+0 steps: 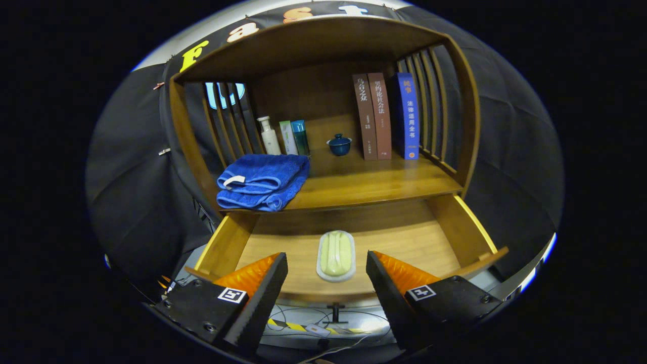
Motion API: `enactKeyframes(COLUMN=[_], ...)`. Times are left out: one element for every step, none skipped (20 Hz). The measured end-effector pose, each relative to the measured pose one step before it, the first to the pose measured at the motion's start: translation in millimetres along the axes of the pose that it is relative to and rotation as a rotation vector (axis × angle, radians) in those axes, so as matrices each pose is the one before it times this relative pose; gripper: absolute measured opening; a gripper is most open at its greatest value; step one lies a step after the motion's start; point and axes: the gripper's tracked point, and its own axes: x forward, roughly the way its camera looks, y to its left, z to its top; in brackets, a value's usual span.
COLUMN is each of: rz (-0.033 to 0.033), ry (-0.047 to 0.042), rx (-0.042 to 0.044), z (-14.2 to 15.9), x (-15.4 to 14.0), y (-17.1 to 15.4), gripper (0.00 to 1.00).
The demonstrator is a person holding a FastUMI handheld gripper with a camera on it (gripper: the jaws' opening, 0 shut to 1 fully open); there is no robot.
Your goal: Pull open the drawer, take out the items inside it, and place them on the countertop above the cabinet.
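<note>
While the drawer [404, 237] stands pulled fully open beneath the countertop, a pale green item in a clear wrapper [336, 255] lies on the drawer floor, near the middle of its front edge, lengthwise front to back. It sits between the two fingers of the gripper [327, 283] as seen from behind, just ahead of their tips, and neither finger touches it. The gripper is level, pointing straight into the cabinet, with its fingers spread wide and holding nothing; the hand carrying it cannot be seen.

Above the drawer, the wooden countertop [364, 184] carries a folded blue towel [263, 182] at its front left corner, overhanging the edge slightly. Along the back stand a white bottle [269, 135], two slim tubes [294, 137], and a small dark blue lidded cup [339, 144] near the centre. Three upright books [386, 116] stand at the back right, beside the slatted side of the cabinet [429, 101].
</note>
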Motion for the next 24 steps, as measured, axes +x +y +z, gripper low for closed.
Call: enactKeyframes(rz=[0.00074, -0.00291, -0.0014, -0.00703, -0.0048, -0.01116, -0.00977, -0.00752, -0.01212, -0.01292, -0.00784, -0.00839, -0.00448, -0.00105, 0.00169, -0.00296, 0.00654, -0.00925, 0.01283, 0.00141, 0.00511, 0.00683, -0.00499, 0.00345], ry=[0.04558, 0.04119, 0.03793, 0.03952, 0.03706, 0.03208, 0.02924, 0.02632, 0.03081, 0.03828, 0.03307, 0.02557, 0.02476, 0.02208, 0.02039, 0.02231, 0.01129, 0.00862, 0.00356, 0.01118, -0.00571, -0.00392, 0.00108, -0.0018], rx=[0.00918, 0.00654, -0.00065, -0.00324, -0.00344, -0.00533, -0.00725, -0.00399, -0.00471, -0.00367, -0.00125, 0.0032, 0.00195, 0.00362, 0.0034, 0.00142, 0.00093, -0.00461, 0.00845, 0.00844, -0.00444, -0.01159, -0.00819, 0.01884], z=[1.01, -3.1, -0.55, -2.51, -1.52, -0.37, 0.29, -1.32, -1.27, -4.27, -4.17, -1.84, -2.9, -3.54, -2.87, -3.02, -1.92, -2.22, -0.52, -0.36, 0.8, 0.04, -5.59, -8.09], x=[18.21, 14.5, 15.92, 14.87, 13.41, 10.08, 9.02, 9.21, 8.03, 7.41, 5.06, 6.27, 4.9, 5.3, 3.75, 4.29, 3.06, 4.06, 5.34, -1.64, -2.34, 3.33, 10.24, -17.06], y=[-1.41, -1.71, -1.37, -1.21, -1.7, -1.16, -0.07, -0.54, -1.69, -1.56, -0.7, -0.74, -0.59, -1.38, 0.16, -1.99, -0.53, -3.38, 1.21, 0.66, 0.42, 1.28, -1.78, 2.12], gripper=[1.0, 1.0, 1.0, 1.0, 1.0, 0.98, 0.98, 0.98, 0.95, 0.88, 0.88, 0.88, 0.88, 0.89, 0.88, 0.84, 0.81, 0.77, 0.74, 0.53, 0.33, 0.33, 0.33, 0.25])
